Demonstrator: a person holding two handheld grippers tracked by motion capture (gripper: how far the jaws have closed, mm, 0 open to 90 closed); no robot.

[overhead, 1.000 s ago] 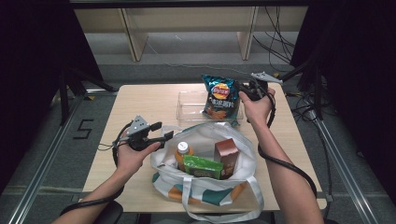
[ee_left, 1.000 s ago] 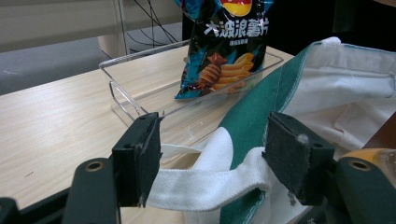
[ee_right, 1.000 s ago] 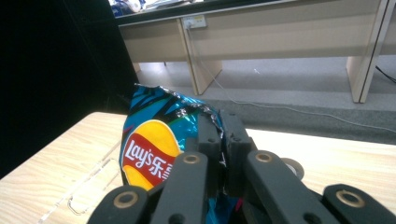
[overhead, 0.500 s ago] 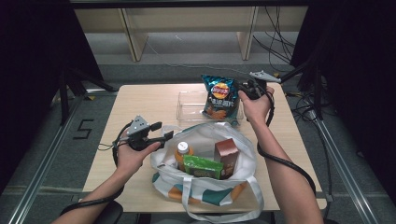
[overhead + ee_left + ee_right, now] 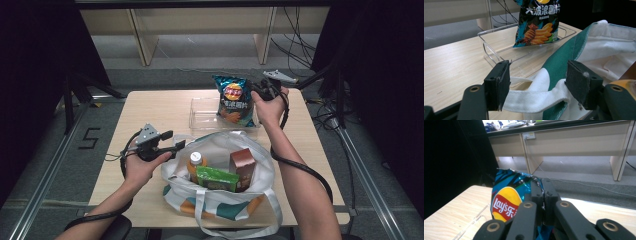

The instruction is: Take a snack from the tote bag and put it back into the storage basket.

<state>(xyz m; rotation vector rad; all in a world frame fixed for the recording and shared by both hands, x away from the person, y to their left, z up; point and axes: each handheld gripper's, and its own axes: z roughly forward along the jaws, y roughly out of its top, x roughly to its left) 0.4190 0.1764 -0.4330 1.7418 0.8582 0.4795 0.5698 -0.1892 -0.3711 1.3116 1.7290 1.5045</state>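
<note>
chip bag (image 5: 233, 99): blue-green Lay's, upright over clear tray (image 5: 202, 116)
right gripper (image 5: 260, 91): clamped on bag's top edge
left gripper (image 5: 175, 141): jaws apart around tote (image 5: 220, 150) strap
tote: bottle, green pack, brown box

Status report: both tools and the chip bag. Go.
Right tool shut on blue foil chip bag, held upright over clear plastic tray. Left tool open around white strap of green-and-white tote bag. Nothing blocking tray.
</note>
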